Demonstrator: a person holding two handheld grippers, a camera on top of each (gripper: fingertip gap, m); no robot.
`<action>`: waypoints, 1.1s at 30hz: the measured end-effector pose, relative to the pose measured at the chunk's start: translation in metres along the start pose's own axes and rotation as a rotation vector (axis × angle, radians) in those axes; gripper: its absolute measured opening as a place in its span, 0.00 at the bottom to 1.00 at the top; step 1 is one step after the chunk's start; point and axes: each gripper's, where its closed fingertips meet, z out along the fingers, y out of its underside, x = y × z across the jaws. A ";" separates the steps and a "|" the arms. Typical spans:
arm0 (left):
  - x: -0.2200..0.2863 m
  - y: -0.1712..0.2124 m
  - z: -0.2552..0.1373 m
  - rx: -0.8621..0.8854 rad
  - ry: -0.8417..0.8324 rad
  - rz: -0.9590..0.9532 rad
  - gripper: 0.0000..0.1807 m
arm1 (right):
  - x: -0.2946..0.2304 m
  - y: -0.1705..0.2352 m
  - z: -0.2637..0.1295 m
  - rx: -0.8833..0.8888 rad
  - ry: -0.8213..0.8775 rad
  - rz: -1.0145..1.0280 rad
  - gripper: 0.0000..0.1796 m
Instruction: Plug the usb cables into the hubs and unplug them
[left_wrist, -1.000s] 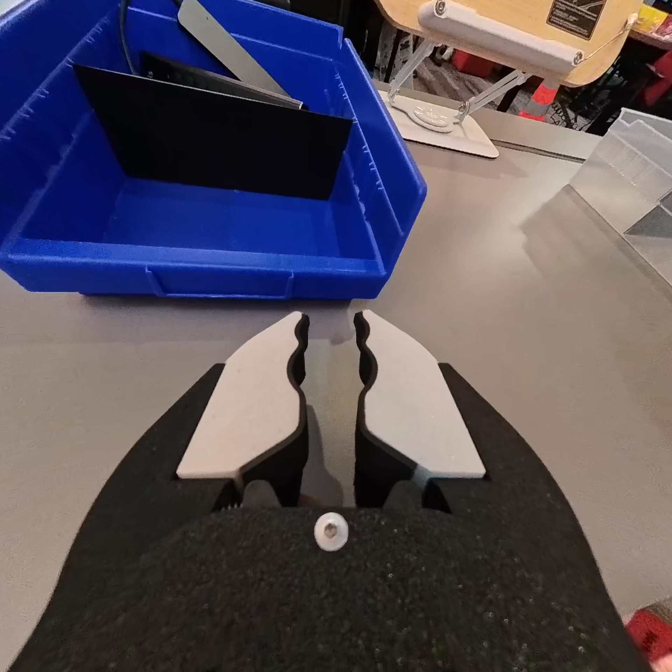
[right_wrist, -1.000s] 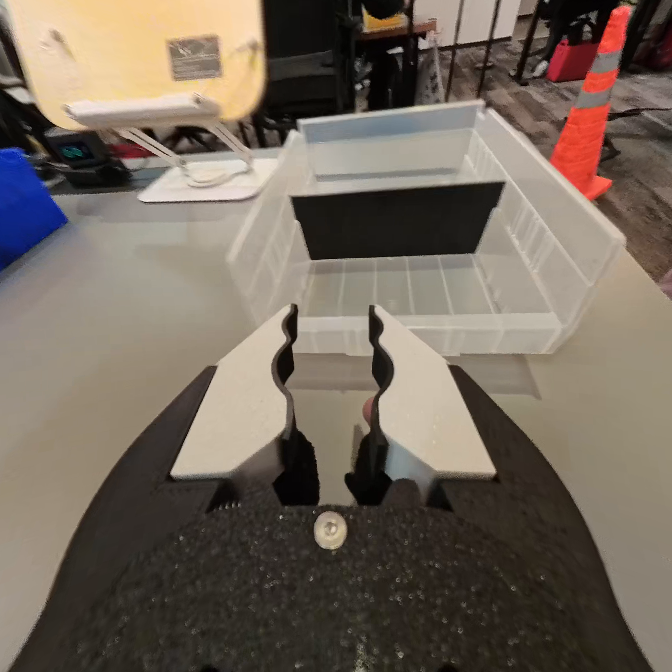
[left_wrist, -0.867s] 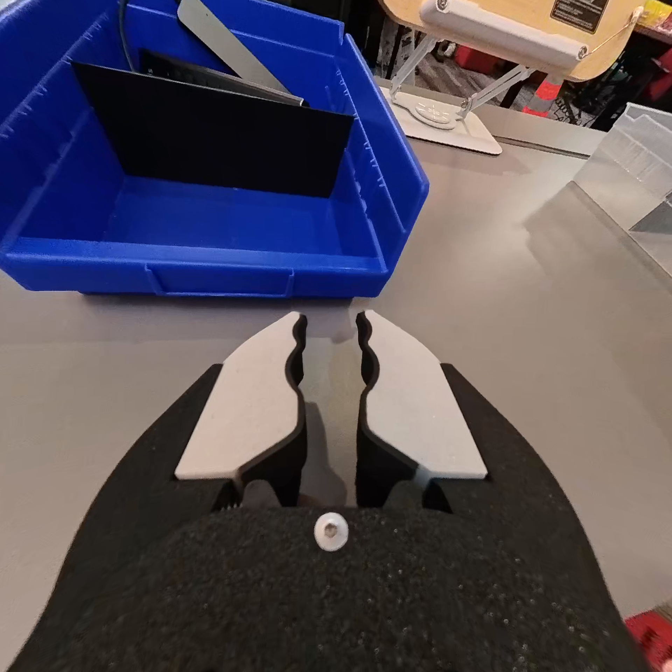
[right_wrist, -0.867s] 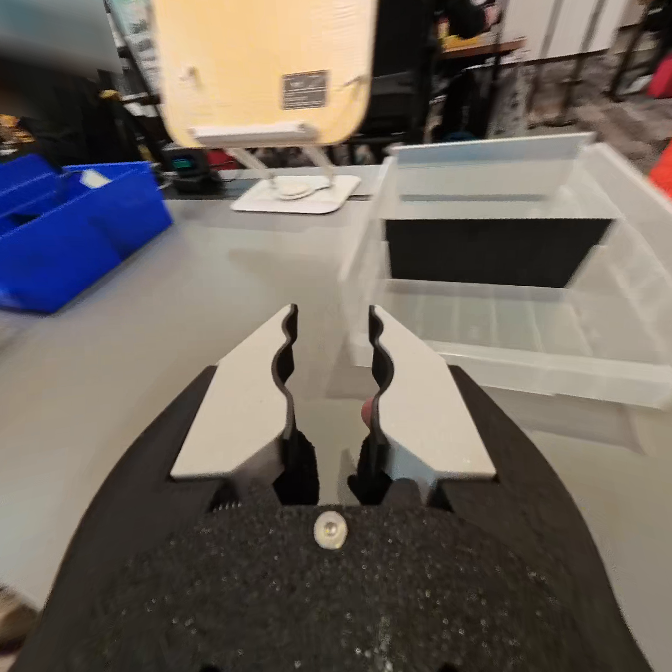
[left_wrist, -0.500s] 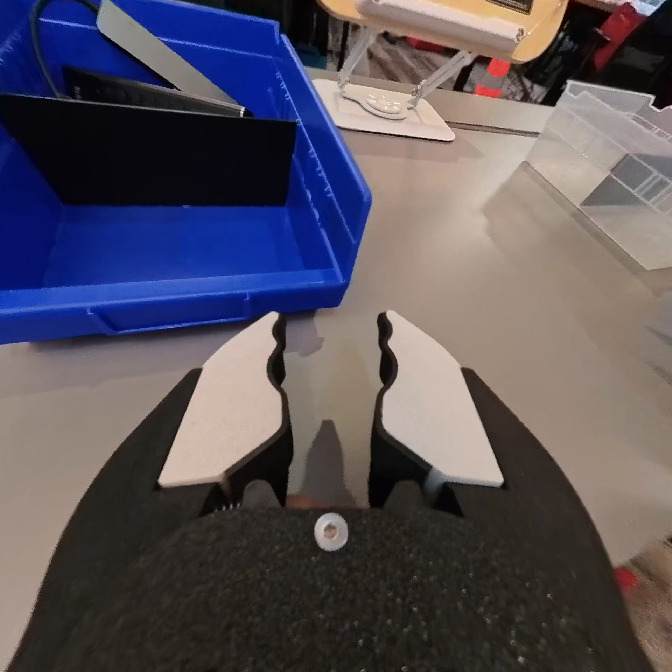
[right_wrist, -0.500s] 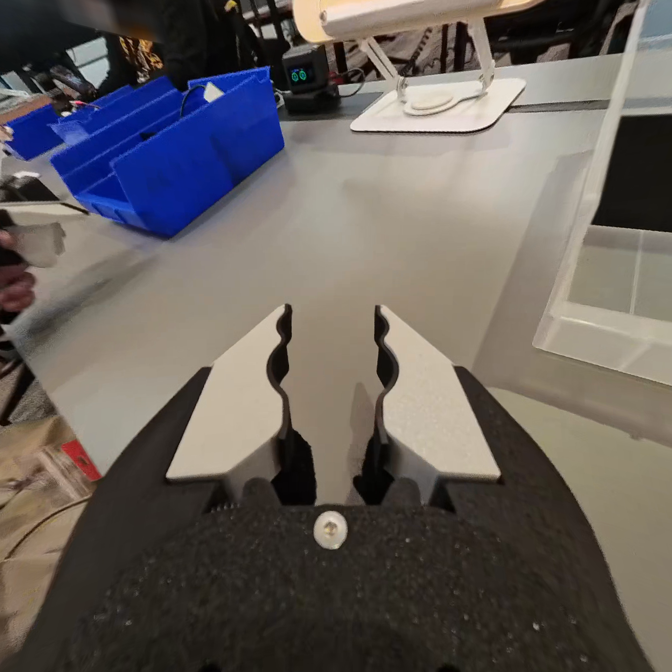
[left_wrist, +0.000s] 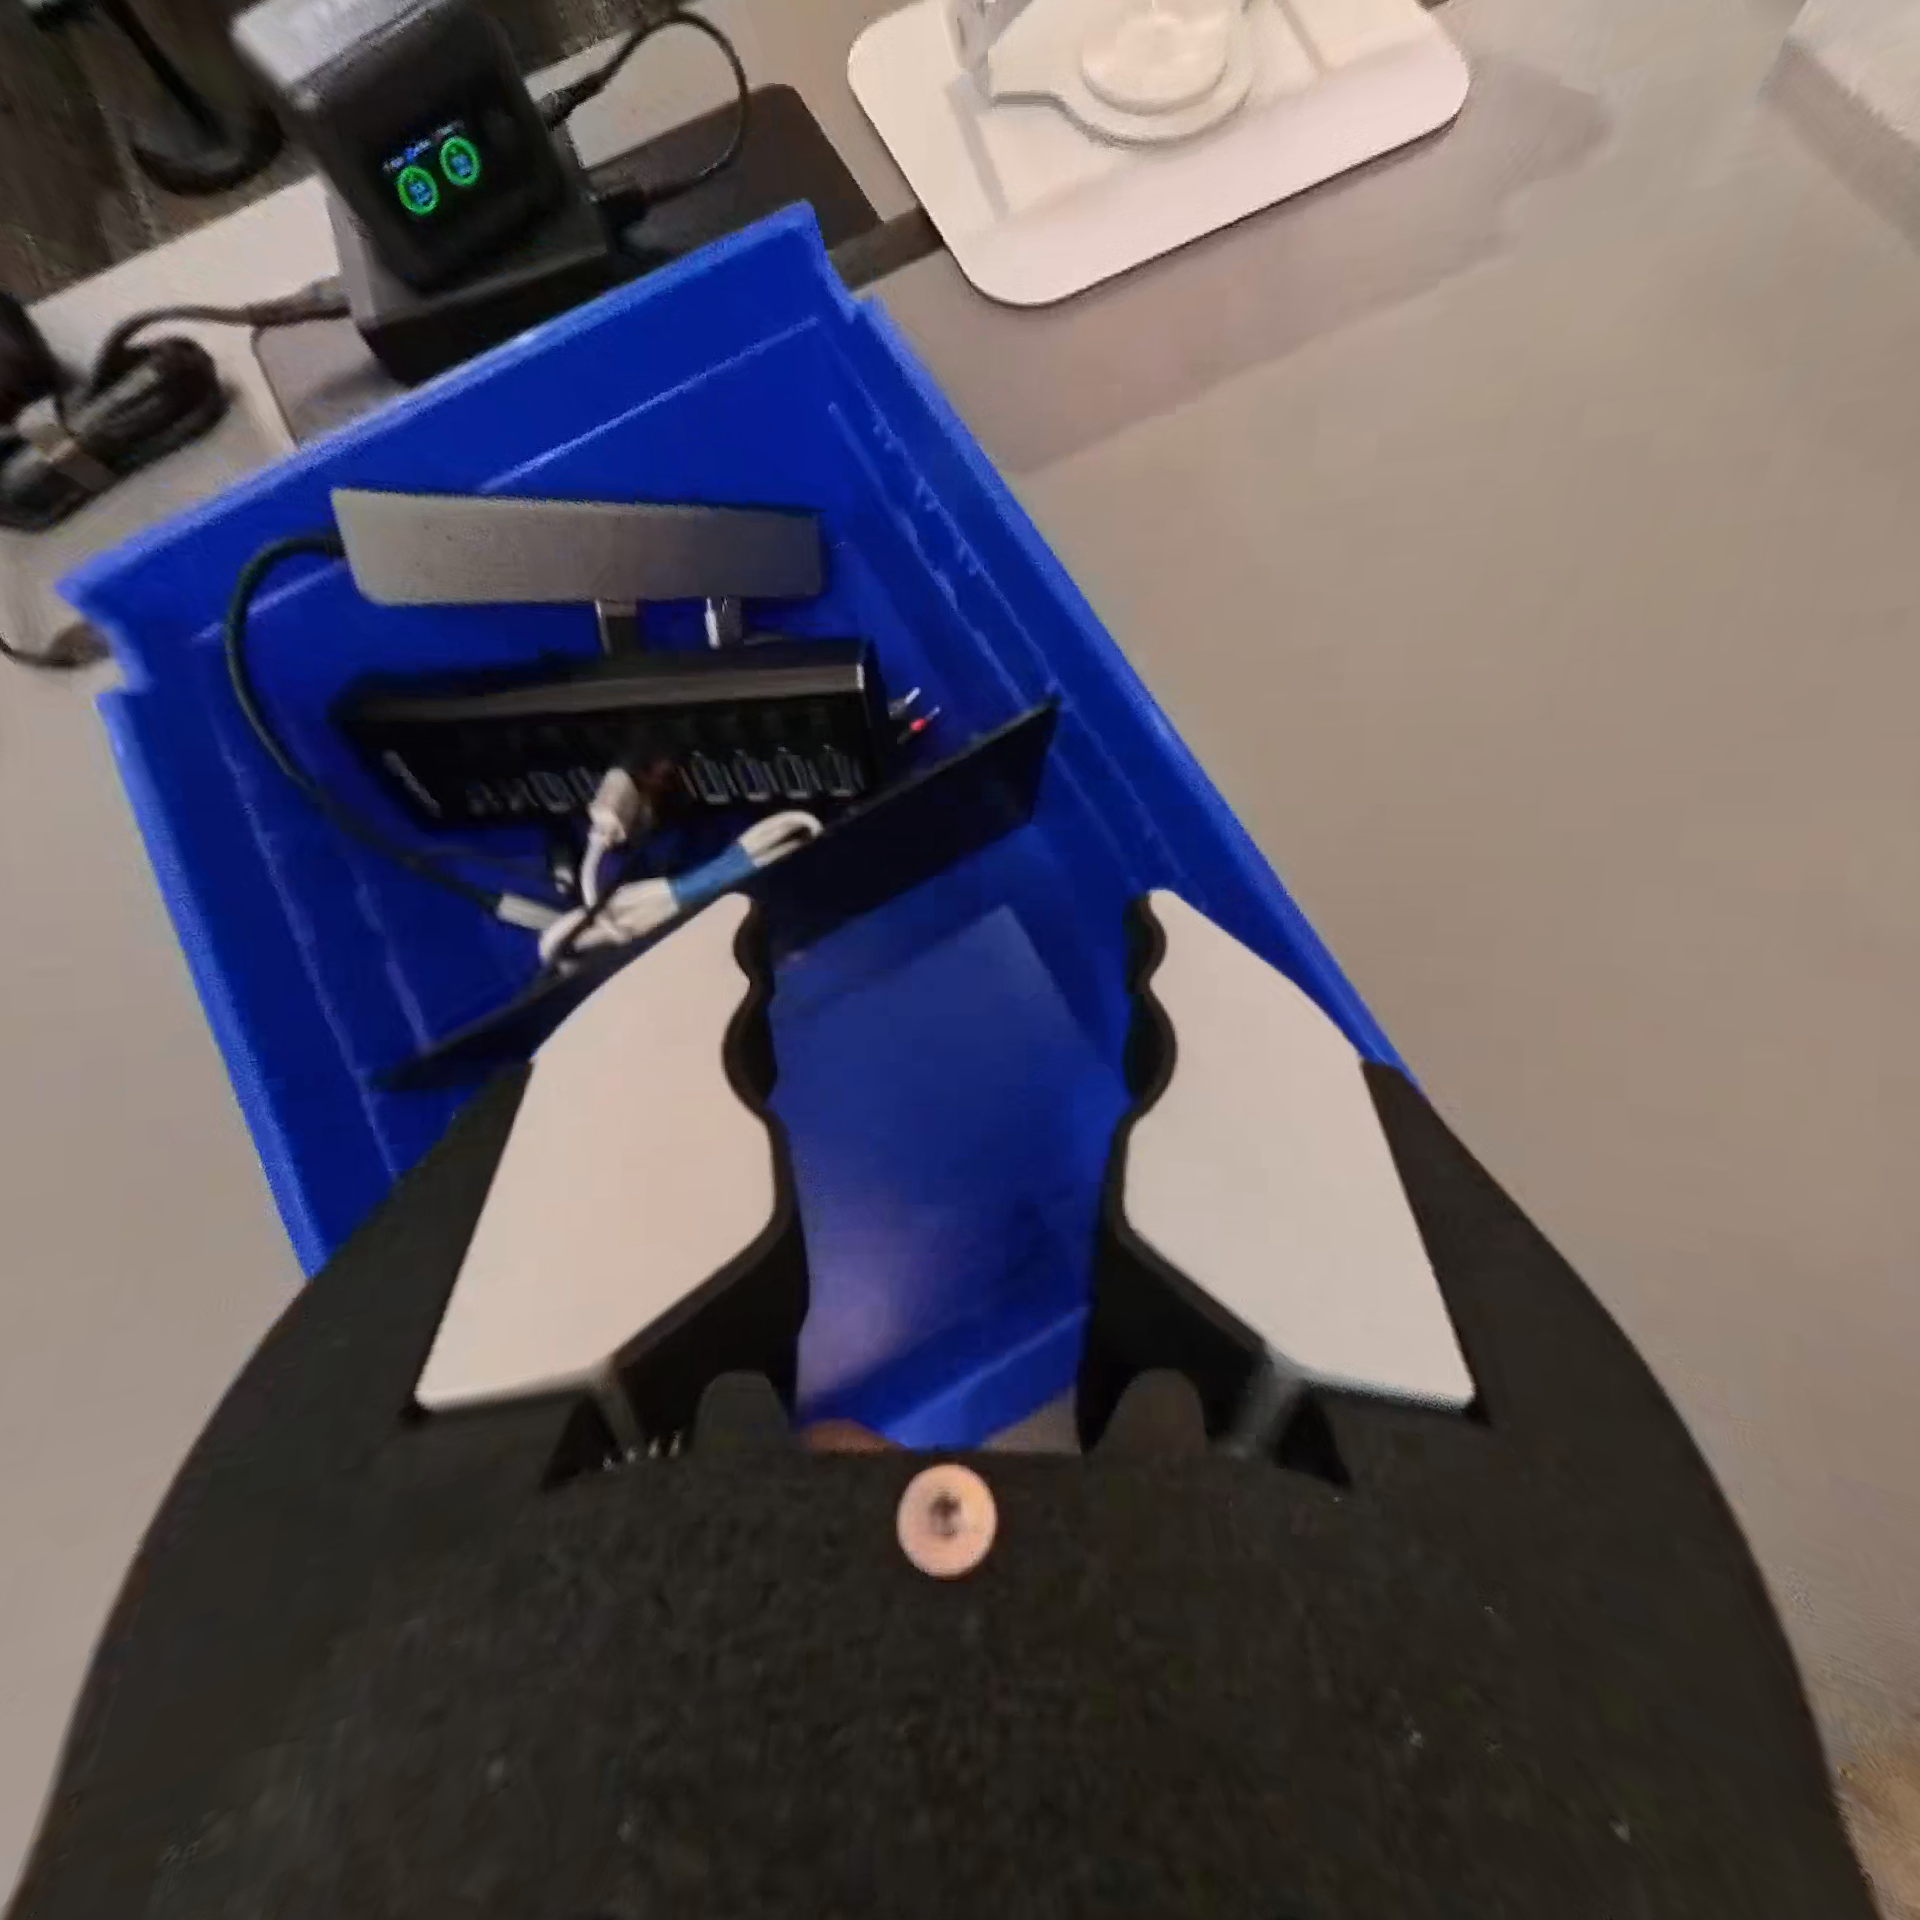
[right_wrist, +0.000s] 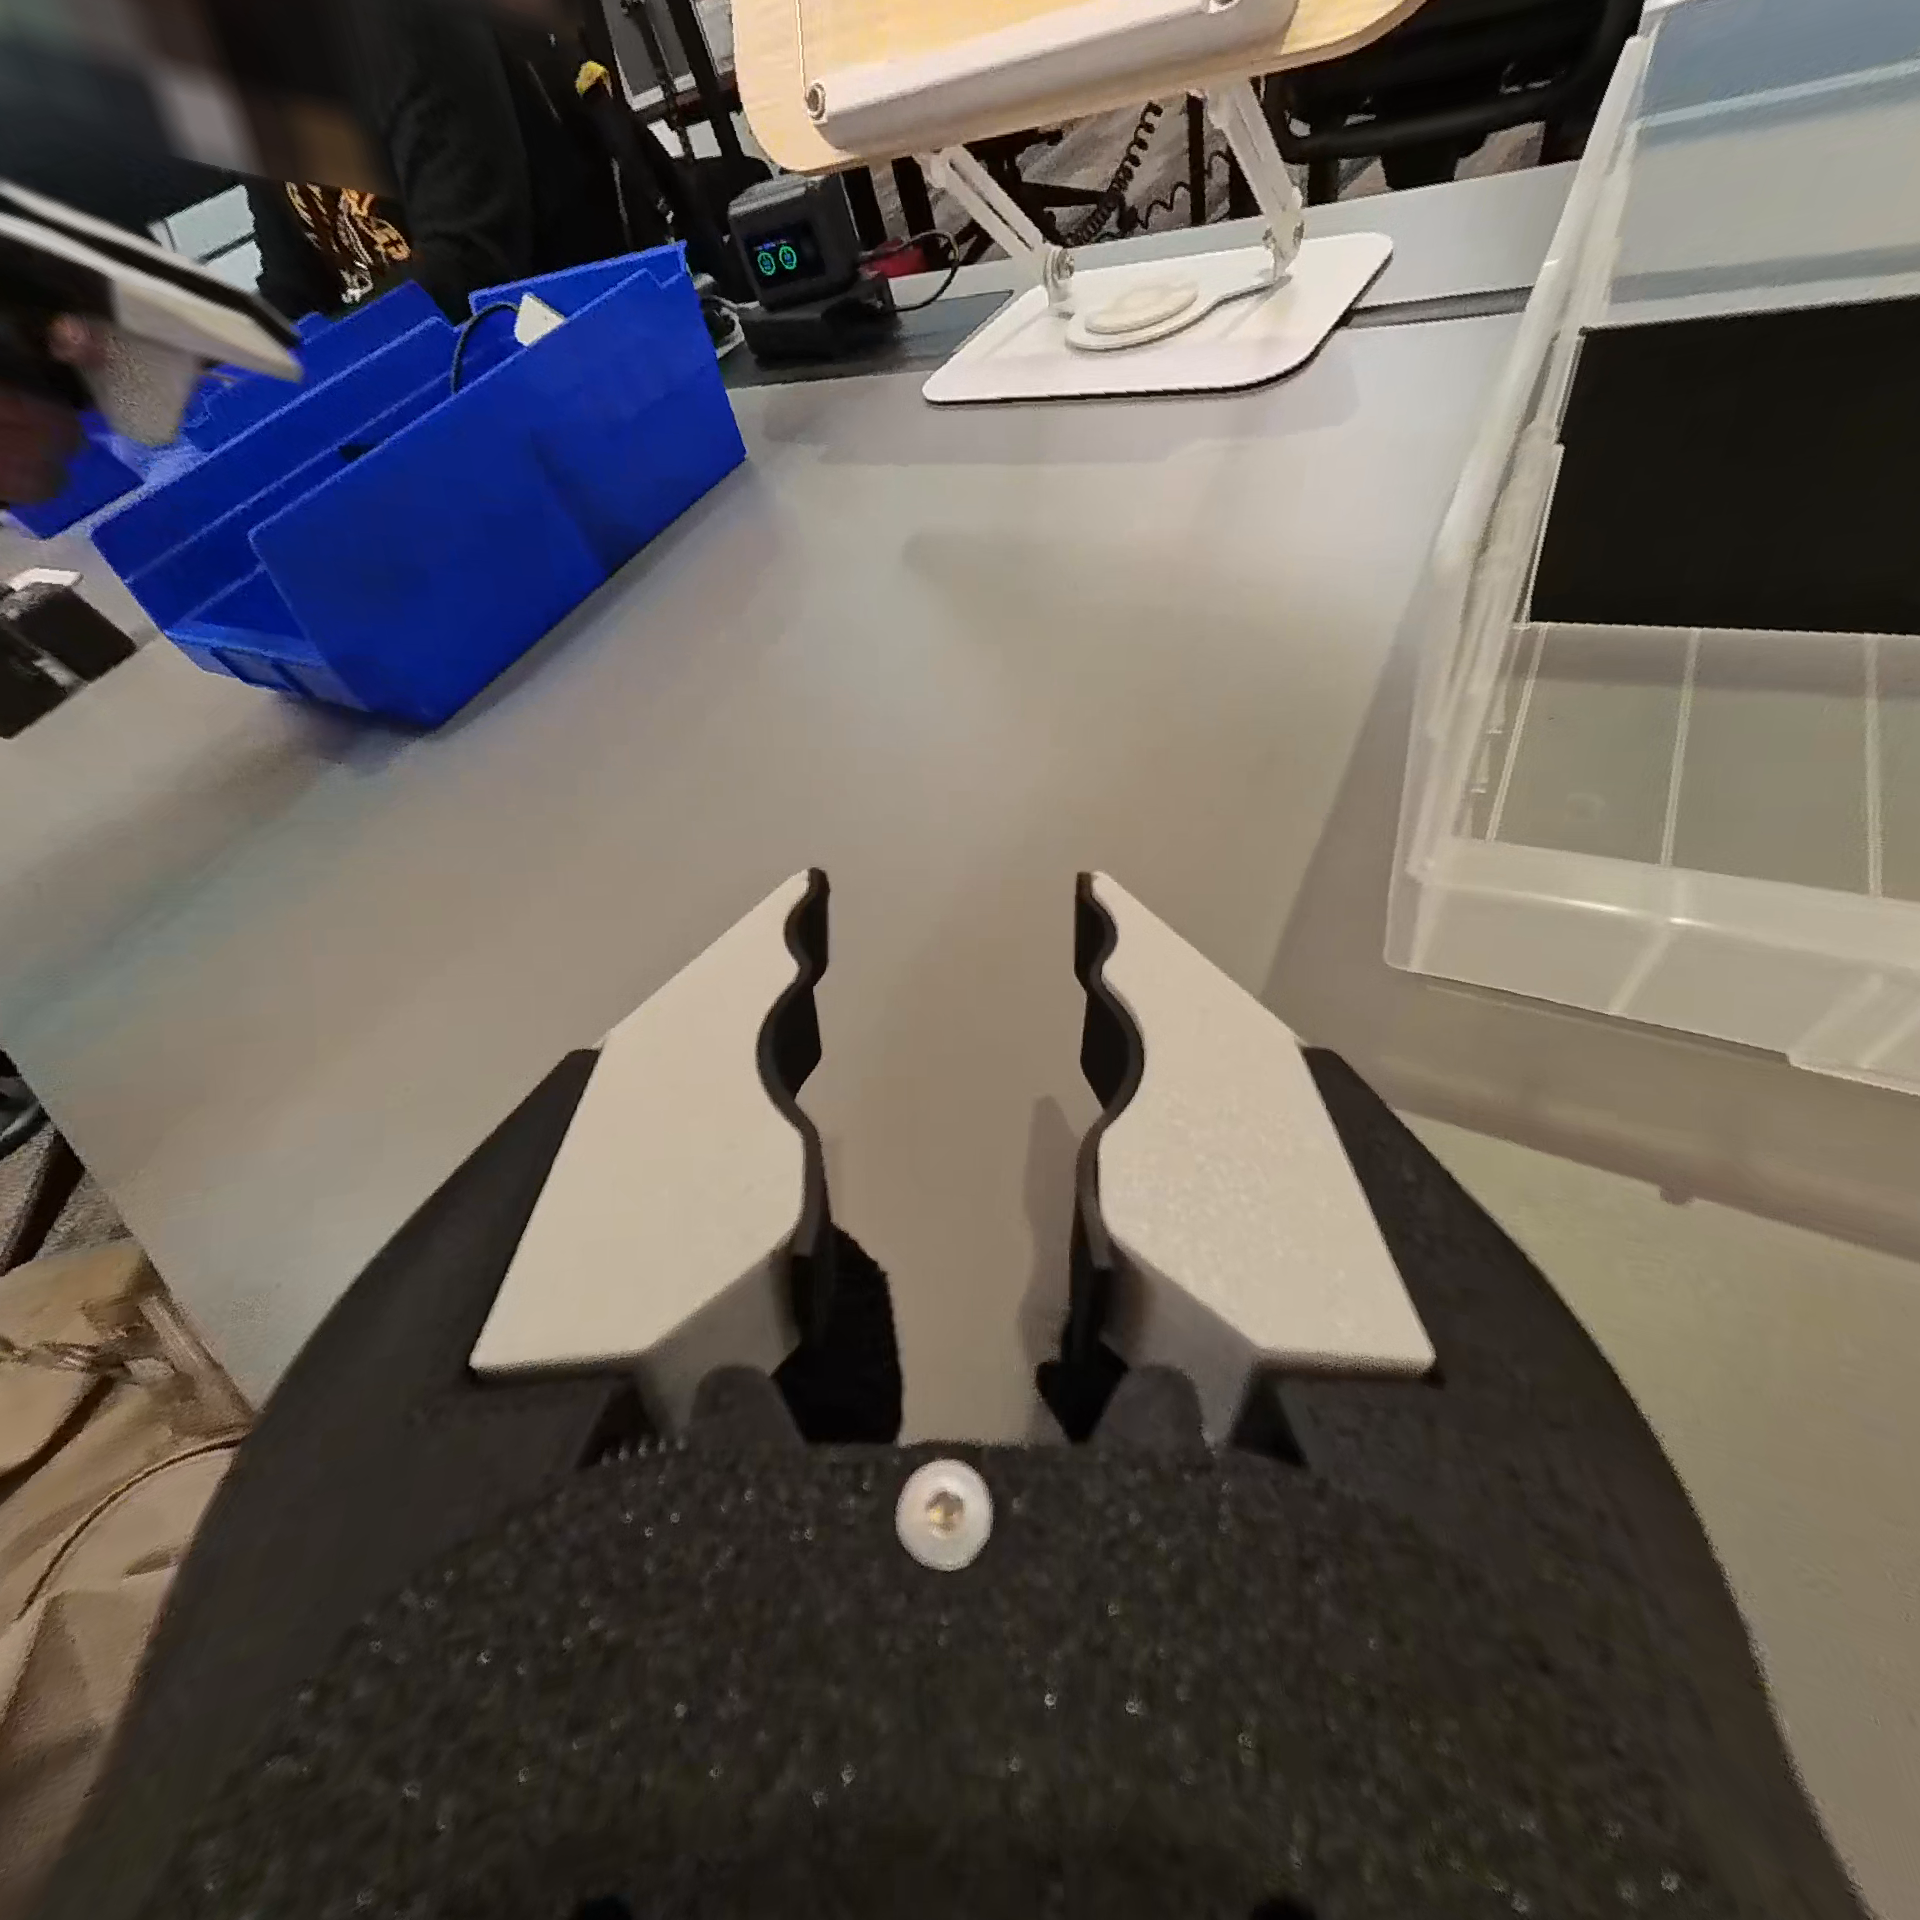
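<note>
In the left wrist view a blue bin (left_wrist: 1049, 644) holds a black hub (left_wrist: 623, 732) with a row of ports, a grey hub (left_wrist: 582, 545) behind it, a bundled white USB cable (left_wrist: 665, 894) with a blue band, and a thin black cable (left_wrist: 301, 769). A black divider (left_wrist: 935, 810) splits the bin. My left gripper (left_wrist: 940, 914) is open and empty above the bin's front compartment. My right gripper (right_wrist: 945, 883) is open and empty over the grey table (right_wrist: 935, 644). The blue bin also shows in the right wrist view (right_wrist: 436, 530), at far left, with the left gripper's fingers (right_wrist: 187, 322) above it.
A clear plastic bin (right_wrist: 1662, 727) with a black divider stands at the right. A white stand base (right_wrist: 1164, 322) carries a wooden board at the back. A small black device with green lights (left_wrist: 436, 177) and cables sits behind the blue bin. A person sits at the far left. My hands' fingertips stand some 45 cm from each other.
My left gripper rose and tipped down over the blue bin, opening wider; the hubs and cables came into view. My right gripper swung left away from the clear bin and opened slightly.
</note>
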 end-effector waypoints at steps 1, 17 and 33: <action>-0.003 -0.009 0.010 -0.015 0.050 0.075 0.34 | 0.000 -0.001 0.000 0.004 -0.004 0.010 0.26; -0.064 0.018 0.122 -0.783 0.335 1.001 0.28 | -0.012 0.007 -0.002 -0.051 -0.123 0.064 0.24; -0.073 -0.182 -0.047 0.177 0.105 0.588 0.17 | -0.036 0.006 -0.003 -0.043 -0.306 0.086 0.17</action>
